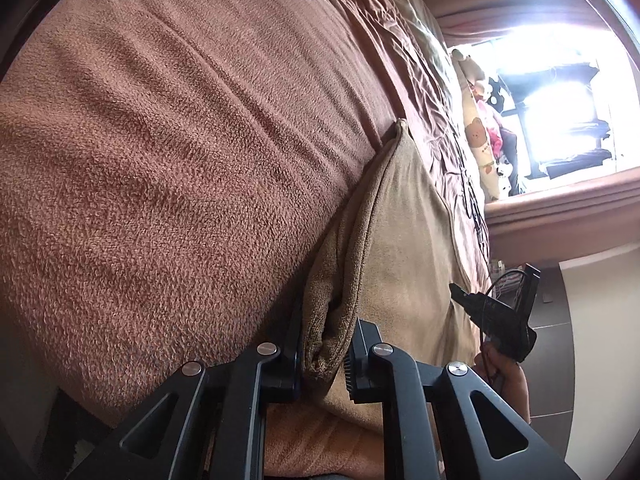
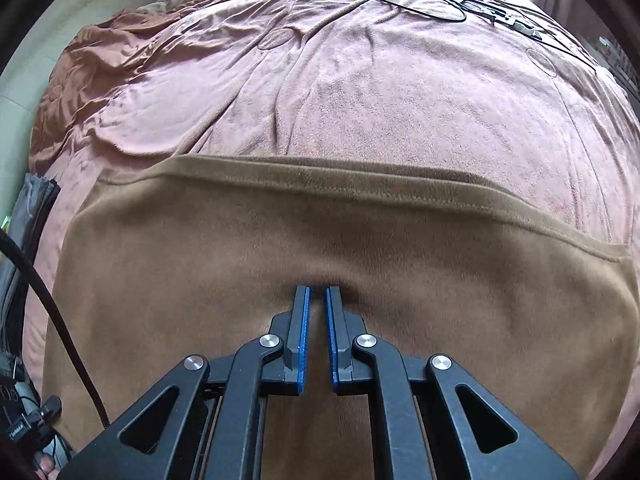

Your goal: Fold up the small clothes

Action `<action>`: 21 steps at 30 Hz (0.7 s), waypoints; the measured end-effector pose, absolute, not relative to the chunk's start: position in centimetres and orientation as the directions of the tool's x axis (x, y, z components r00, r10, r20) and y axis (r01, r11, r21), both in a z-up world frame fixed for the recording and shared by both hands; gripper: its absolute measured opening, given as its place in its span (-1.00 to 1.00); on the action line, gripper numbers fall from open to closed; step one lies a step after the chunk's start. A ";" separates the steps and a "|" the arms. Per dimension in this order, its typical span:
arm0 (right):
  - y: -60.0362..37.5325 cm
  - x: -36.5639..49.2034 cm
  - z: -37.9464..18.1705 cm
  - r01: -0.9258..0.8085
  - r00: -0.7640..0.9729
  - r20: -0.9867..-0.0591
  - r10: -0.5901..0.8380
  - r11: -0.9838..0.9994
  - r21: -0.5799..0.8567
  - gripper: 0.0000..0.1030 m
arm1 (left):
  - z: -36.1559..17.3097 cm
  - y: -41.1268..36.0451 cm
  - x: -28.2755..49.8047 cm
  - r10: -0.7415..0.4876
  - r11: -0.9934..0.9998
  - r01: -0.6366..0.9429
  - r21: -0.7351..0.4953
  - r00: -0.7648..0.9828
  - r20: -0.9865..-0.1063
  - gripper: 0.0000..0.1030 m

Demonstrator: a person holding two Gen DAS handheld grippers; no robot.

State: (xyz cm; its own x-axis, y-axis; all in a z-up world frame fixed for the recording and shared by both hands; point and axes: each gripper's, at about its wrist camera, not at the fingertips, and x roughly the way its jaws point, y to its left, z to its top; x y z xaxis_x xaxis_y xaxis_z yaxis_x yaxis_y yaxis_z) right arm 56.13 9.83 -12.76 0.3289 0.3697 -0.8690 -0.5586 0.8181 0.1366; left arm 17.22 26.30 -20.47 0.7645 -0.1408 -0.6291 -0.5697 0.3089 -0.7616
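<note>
A tan-brown fleece garment (image 2: 400,248) lies spread on the pinkish-brown blanket (image 2: 360,100), its stitched hem running across the middle of the right wrist view. My right gripper (image 2: 317,290) presses its blue-padded fingers into the garment's middle, nearly together, and the cloth puckers at their tips. In the left wrist view the same garment (image 1: 404,248) has one edge gathered into a fold, and my left gripper (image 1: 326,356) is shut on that fold. The right gripper (image 1: 496,320), held in a hand, shows at the garment's far side.
The blanket (image 1: 180,140) covers a bed. Thin black cables (image 2: 416,0) lie at its far end. A thick black cable (image 2: 52,308) and grey fabric (image 2: 36,208) are at the left edge. A bear-print pillow (image 1: 476,140) lies by a bright window.
</note>
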 end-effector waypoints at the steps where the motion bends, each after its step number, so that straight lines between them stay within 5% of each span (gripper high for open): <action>1: 10.1 56.6 -12.9 -0.558 0.331 -0.869 0.369 0.819 0.135 -0.91 | -20.5 26.3 17.2 -0.143 0.304 -0.570 -0.763 0.765 -0.628 -0.69; 12: 12.1 60.4 -12.9 -0.539 0.359 -0.858 0.366 0.832 0.130 -0.96 | -20.9 26.0 17.1 -0.188 0.302 -0.551 -0.778 0.765 -0.615 -0.69; 14: 12.1 60.6 -12.4 -0.536 0.353 -0.856 0.377 0.832 0.146 -0.95 | -21.0 26.2 16.9 -0.201 0.289 -0.536 -0.793 0.776 -0.598 -0.85; 21: 10.6 57.3 -10.1 -0.559 0.300 -0.855 0.423 0.804 0.202 -0.93 | -20.2 26.9 16.1 -0.246 0.247 -0.429 -0.869 0.840 -0.484 -0.89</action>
State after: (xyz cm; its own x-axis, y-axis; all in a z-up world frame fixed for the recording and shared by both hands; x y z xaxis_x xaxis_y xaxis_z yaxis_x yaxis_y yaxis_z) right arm 57.29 10.60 -10.05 0.2996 0.4231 -0.8551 -0.5587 0.8044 0.2022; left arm 16.10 26.86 -20.22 0.8395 -0.2460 -0.4844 -0.4291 0.2466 -0.8689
